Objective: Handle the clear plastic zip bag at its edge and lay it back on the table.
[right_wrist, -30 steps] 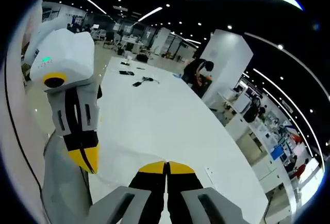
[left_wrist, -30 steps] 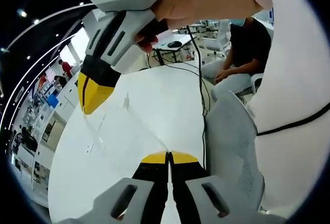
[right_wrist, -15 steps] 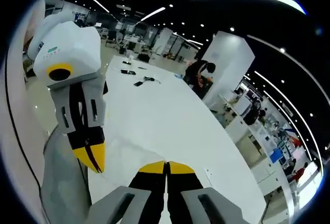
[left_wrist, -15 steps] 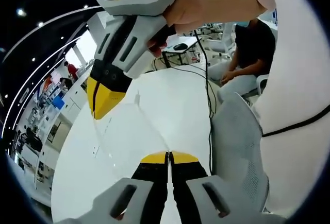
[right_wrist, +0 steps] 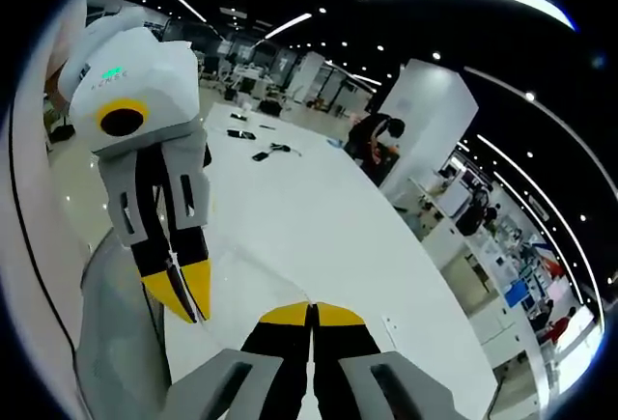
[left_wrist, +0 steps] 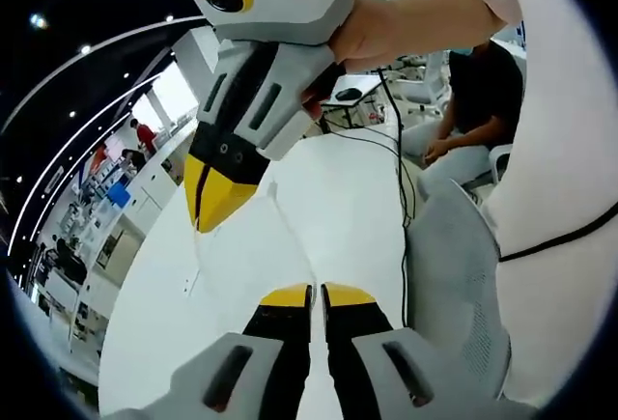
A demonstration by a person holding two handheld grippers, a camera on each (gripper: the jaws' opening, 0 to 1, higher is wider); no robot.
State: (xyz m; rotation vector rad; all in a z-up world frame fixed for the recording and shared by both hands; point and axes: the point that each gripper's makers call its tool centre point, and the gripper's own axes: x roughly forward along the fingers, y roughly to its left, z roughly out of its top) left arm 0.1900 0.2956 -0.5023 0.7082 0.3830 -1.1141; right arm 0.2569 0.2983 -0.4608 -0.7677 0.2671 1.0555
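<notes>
The clear plastic zip bag [left_wrist: 253,246] hangs stretched above the white table [left_wrist: 164,333], between the two grippers. My left gripper [left_wrist: 317,290] has its yellow-tipped jaws slightly apart at the bag's near corner. In the right gripper view the left gripper [right_wrist: 186,309] comes in from the left, its tips also parted. My right gripper [right_wrist: 311,306] is shut on an edge of the bag [right_wrist: 253,280]. The left gripper view shows the right gripper [left_wrist: 200,227] held by a hand, pointing down at the bag's far edge.
A grey mesh chair [left_wrist: 454,275] stands close beside the table. A seated person [left_wrist: 473,82] is behind it, with black cables [left_wrist: 386,140] running over the table. Small dark items [right_wrist: 256,150] lie at the table's far end, near a bending person [right_wrist: 372,140].
The left gripper's jaws have parted from shut to slightly apart. The two grippers have drawn closer together, and the bag hangs less stretched.
</notes>
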